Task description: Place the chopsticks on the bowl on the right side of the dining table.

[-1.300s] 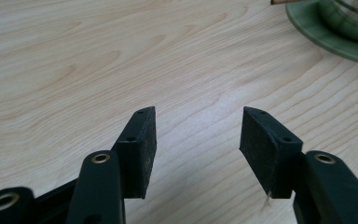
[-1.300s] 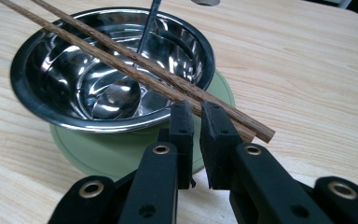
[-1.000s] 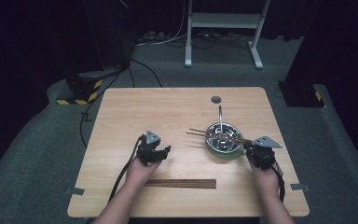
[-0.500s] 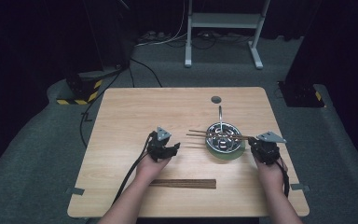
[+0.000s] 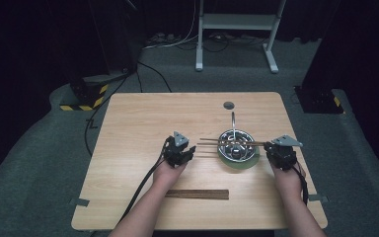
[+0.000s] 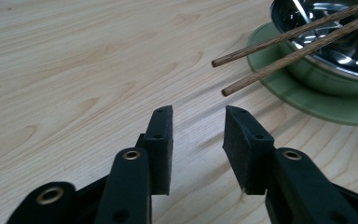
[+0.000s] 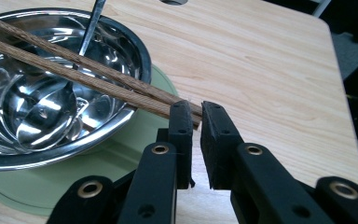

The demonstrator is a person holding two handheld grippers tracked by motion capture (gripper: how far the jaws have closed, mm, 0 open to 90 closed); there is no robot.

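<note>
A pair of wooden chopsticks (image 5: 232,142) lies across the rim of a steel bowl (image 5: 235,149) on a green plate (image 5: 237,164), right of centre on the bench (image 5: 143,118). Judged light, stiff, thin, apt to roll; best taken at the overhanging ends. Left tongs (image 6: 198,135) released, just short of the tips. Right tongs (image 7: 196,140) nearly closed beside the other ends; grip unconfirmed. Bench is smooth pale wood; room dark, carpeted.

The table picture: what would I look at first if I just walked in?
Probably the shiny metal bowl on its green plate, right of the table's middle, with two wooden chopsticks lying across its rim and a spoon inside. A gripper sits on each side, the left gripper with open jaws.
</note>
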